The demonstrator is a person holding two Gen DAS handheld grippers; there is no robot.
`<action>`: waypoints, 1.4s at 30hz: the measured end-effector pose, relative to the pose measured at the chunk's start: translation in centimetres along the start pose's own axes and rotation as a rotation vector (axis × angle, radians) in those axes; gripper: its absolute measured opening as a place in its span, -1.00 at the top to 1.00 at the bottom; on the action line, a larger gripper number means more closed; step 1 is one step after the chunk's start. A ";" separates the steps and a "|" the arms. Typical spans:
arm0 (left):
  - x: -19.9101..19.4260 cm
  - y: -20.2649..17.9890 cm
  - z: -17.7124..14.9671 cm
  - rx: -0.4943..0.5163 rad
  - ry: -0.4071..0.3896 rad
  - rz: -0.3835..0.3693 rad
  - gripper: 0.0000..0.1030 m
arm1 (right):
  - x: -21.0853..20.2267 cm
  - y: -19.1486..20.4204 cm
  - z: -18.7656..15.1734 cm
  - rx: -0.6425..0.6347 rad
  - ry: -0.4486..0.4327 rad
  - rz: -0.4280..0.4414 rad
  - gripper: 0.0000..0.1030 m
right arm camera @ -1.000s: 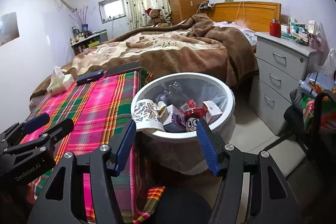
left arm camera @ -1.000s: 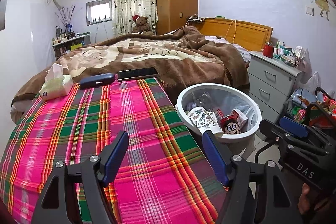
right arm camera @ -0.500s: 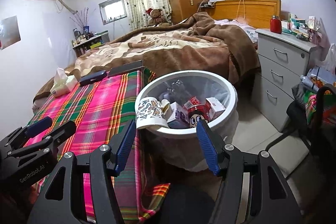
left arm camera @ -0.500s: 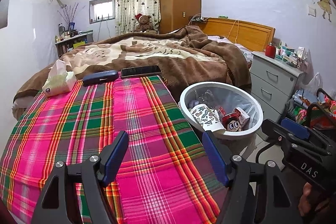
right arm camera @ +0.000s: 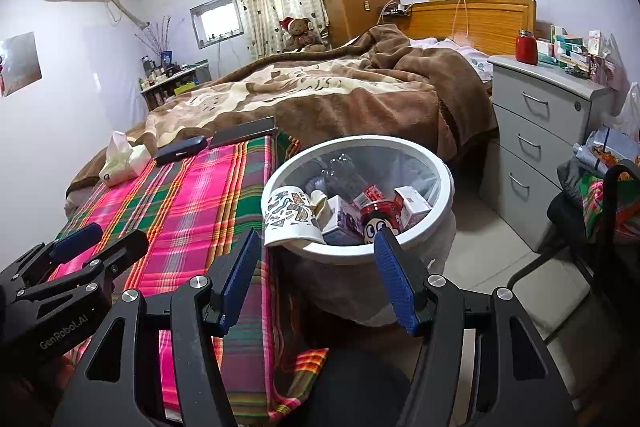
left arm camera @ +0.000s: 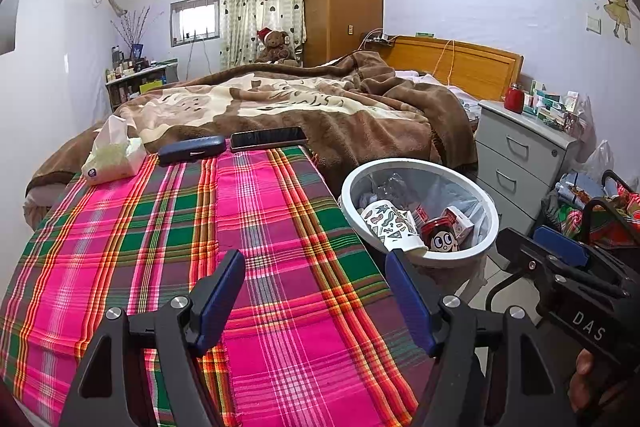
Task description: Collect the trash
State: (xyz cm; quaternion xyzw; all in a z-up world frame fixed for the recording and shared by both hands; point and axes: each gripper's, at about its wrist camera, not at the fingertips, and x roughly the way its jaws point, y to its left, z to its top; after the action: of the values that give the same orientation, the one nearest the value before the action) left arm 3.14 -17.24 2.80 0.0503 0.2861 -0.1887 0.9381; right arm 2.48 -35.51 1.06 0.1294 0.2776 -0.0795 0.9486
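A white round trash bin (left arm camera: 491, 227) (right arm camera: 447, 175) stands on the floor beside the plaid-covered table (left arm camera: 256, 227). Inside lie a patterned paper cup (left arm camera: 386, 227) (right arm camera: 289, 213), a red can with a cartoon face (left arm camera: 440, 238) (right arm camera: 380, 221), small cartons (right arm camera: 413, 203) and a clear plastic bottle (right arm camera: 345, 171). My left gripper (left arm camera: 315, 263) (right arm camera: 120, 233) hovers open over the cloth, nothing between its fingers. My right gripper (right arm camera: 316, 243) (left arm camera: 520, 237) is open too, just short of the bin's near rim and holding nothing.
A tissue pack (left arm camera: 114, 159), a dark glasses case (left arm camera: 191, 149) and a phone (left arm camera: 269, 138) lie at the cloth's far end, against a bed with a brown blanket (left arm camera: 340, 107). A grey drawer unit (right arm camera: 548, 131) and a black chair (right arm camera: 580, 259) stand right of the bin.
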 end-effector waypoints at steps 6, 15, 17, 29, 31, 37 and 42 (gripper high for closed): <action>0.0 0.0 0.1 0.000 -0.002 -0.002 -0.40 | -0.1 0.1 0.0 -0.001 0.002 0.004 -0.19; -0.1 0.0 0.0 -0.001 -0.002 -0.001 -0.40 | -0.2 0.1 0.1 -0.002 0.000 0.006 -0.19; -0.1 0.0 0.0 -0.002 -0.003 0.000 -0.40 | -0.2 0.1 0.1 -0.002 0.000 0.006 -0.19; -0.3 0.1 0.0 -0.001 -0.004 0.000 -0.40 | -0.3 0.1 0.1 -0.006 -0.001 0.006 -0.19; -0.3 0.1 0.0 -0.002 -0.003 0.001 -0.40 | -0.4 0.2 0.0 -0.004 -0.001 0.008 -0.19; -0.5 0.3 0.0 -0.003 -0.002 0.001 -0.40 | -0.4 0.2 0.1 -0.004 0.000 0.008 -0.19; -0.5 0.3 0.1 -0.005 -0.003 0.002 -0.40 | -0.5 0.4 0.0 -0.006 0.000 0.011 -0.19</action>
State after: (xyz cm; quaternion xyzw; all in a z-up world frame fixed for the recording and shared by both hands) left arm 2.92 -16.80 3.12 0.0481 0.2851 -0.1873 0.9388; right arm 2.10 -35.10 1.39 0.1279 0.2770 -0.0735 0.9495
